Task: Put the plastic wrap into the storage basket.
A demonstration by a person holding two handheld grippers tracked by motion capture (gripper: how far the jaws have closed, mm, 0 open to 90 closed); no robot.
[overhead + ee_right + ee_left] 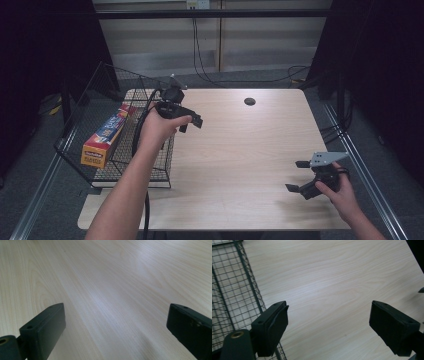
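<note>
A black wire basket [131, 167] stands on the left end of the light wooden table [240, 150]. A long orange and blue box [105, 135] lies inside it, leaning along the left wall. My left gripper [191, 124] hangs just right of the basket's upper right corner, open, with nothing between its jaws. In the left gripper view the gripper [329, 315] points down at bare tabletop, and the basket's mesh [234, 290] runs along the left. My right gripper [296, 176] rests low near the table's front right, open and empty, over bare wood [115, 317].
A round dark cable hole [249, 101] sits near the table's far edge. Cables [210, 75] trail across the floor behind the table. Metal rails [367, 175] run along both sides, with dark curtains beyond.
</note>
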